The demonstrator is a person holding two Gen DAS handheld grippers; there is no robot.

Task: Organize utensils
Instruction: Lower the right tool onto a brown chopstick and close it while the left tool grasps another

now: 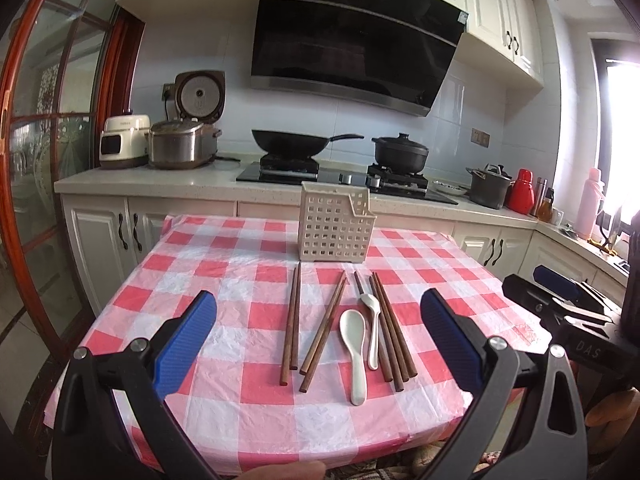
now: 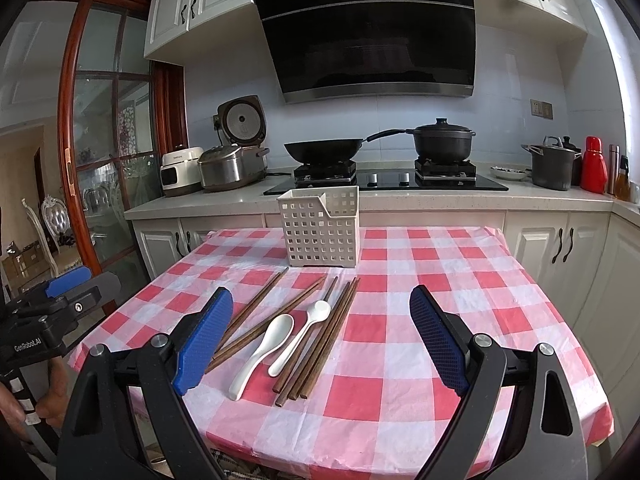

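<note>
Table (image 1: 224,412) is wearing a loose, wrinkled plastic cloth; a snagging pad could drag it. Basket (image 1: 334,227) is standing upright at the far end, light, likely tipping if bumped. Chopsticks (image 1: 291,324) and spoons (image 1: 356,354) are lying tightly bunched before it, risking double grabs. Left gripper (image 1: 318,334) and right gripper (image 2: 322,334) are both hovering agape, holding nothing.
</note>
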